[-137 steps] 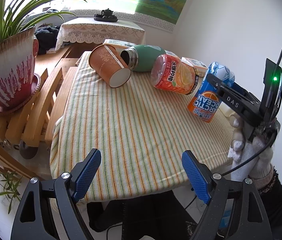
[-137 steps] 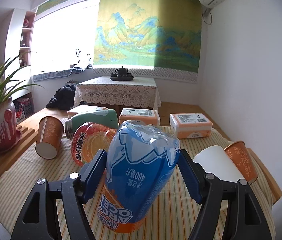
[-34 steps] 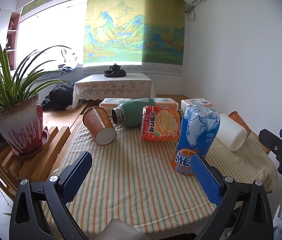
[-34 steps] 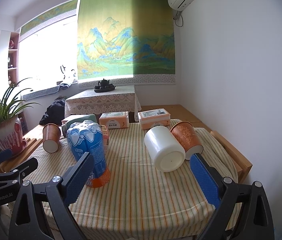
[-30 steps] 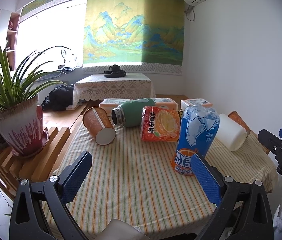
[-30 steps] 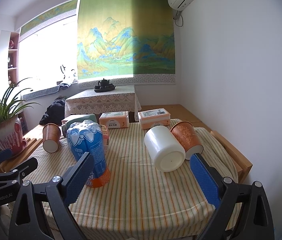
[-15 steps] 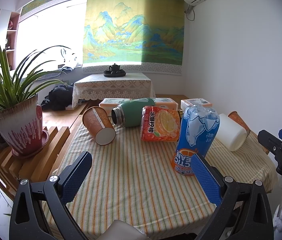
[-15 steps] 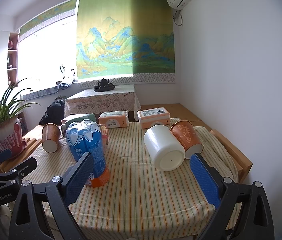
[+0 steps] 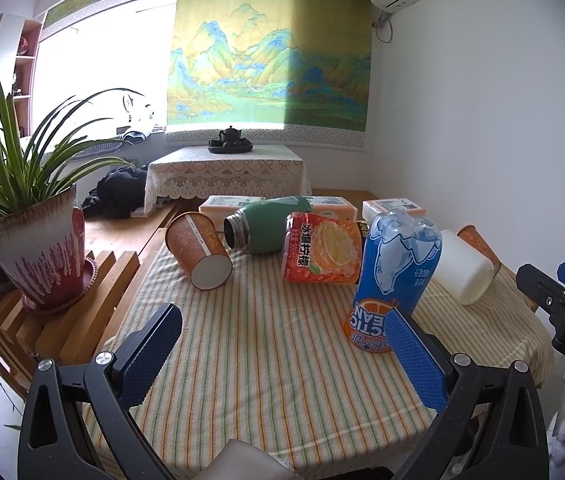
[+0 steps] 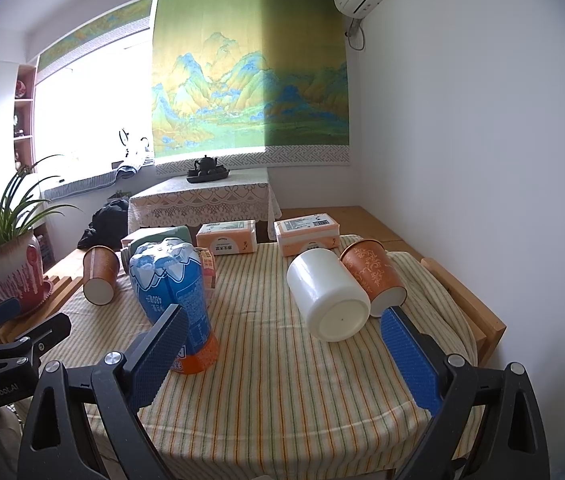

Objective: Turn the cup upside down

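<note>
**Both grippers back off, cups not yet flipped**

Since a few seconds ago your right gripper (image 10: 282, 356) has let go of the blue bottle (image 10: 174, 300) and drawn back; the bottle now stands upside down on the striped tablecloth (image 10: 282, 380). Your left gripper (image 9: 282, 354) has pulled back too. Both have their jaws spread wide and hold nothing.

The white cup (image 10: 328, 296) lies on its side just ahead of your right gripper, touching an orange paper cup (image 10: 374, 276) to its right. Closing on the white one could nudge its neighbour toward the table's right edge, or send the round cup rolling. The inverted bottle looks top-heavy; a stray left jaw could topple it. Another orange paper cup (image 9: 198, 256) lies far left, beside a green flask (image 9: 266, 226) and an orange drink pack (image 9: 322, 254).
</note>
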Tool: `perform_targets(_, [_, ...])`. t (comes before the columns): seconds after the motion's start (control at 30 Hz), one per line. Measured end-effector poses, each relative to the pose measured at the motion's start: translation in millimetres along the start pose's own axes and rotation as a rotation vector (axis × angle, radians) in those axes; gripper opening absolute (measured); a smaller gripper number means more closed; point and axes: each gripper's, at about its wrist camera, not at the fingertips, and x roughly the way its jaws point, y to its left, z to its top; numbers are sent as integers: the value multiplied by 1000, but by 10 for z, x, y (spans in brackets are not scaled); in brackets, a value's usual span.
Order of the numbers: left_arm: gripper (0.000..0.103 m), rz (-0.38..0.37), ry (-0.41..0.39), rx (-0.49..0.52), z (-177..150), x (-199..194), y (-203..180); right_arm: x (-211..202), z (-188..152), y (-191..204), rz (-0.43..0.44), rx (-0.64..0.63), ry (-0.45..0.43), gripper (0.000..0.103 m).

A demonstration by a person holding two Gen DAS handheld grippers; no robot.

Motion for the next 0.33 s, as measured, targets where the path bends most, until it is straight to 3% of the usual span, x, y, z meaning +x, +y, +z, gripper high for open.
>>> perform_targets(0.33, [103, 10, -8, 9, -8, -8, -20, 12, -18, 26, -1, -3, 5, 95])
